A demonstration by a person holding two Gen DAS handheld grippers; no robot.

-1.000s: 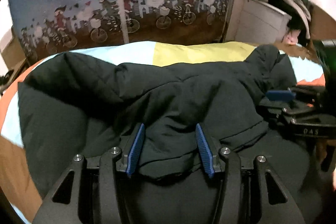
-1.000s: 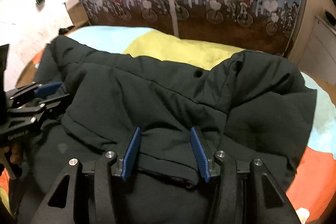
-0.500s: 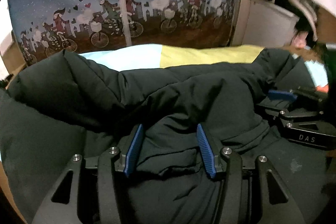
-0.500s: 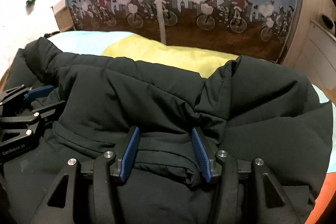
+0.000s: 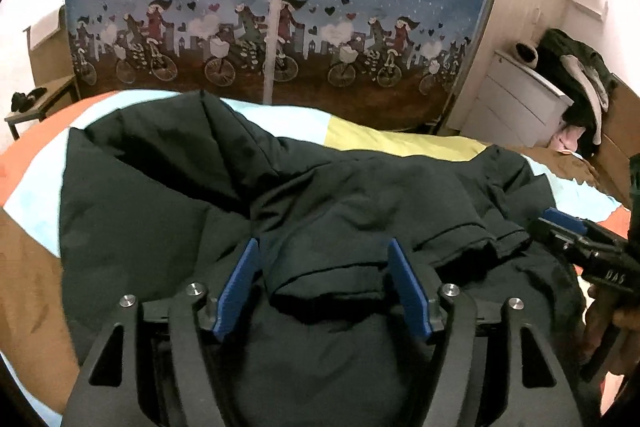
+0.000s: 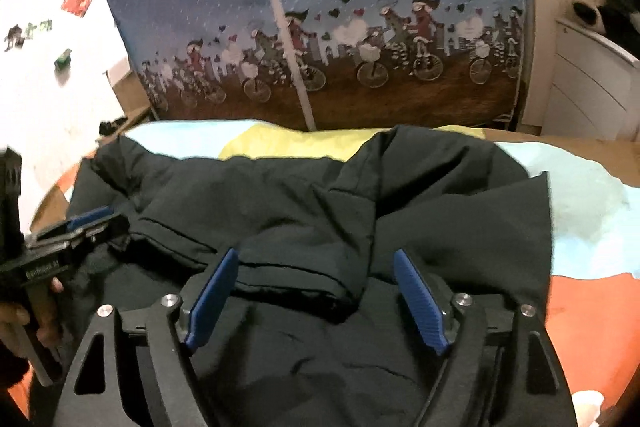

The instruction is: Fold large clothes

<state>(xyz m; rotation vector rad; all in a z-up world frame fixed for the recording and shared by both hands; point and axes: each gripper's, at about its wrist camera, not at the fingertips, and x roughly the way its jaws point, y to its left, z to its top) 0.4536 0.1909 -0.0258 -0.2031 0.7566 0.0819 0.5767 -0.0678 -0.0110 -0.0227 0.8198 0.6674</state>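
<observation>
A large black padded jacket (image 5: 168, 211) lies on a bed with a colour-block cover, its near half folded over towards the far side. It also fills the right wrist view (image 6: 440, 195). My left gripper (image 5: 324, 259) is open, its blue pads either side of the folded hem edge. My right gripper (image 6: 316, 267) is open wide over the hem at the other end. Each gripper shows in the other's view, the right one at the right edge (image 5: 592, 255), the left one at the left edge (image 6: 76, 231).
A curtain with bicycle riders (image 5: 280, 39) hangs behind the bed. A white drawer unit (image 5: 516, 99) with clothes piled on it stands at the far right. A small table (image 5: 36, 103) stands at the far left. The bed cover (image 6: 592, 211) shows right of the jacket.
Both grippers have opened wider and let the hem rest on the jacket. They have drawn back a little; the folded half now lies flatter on the bed.
</observation>
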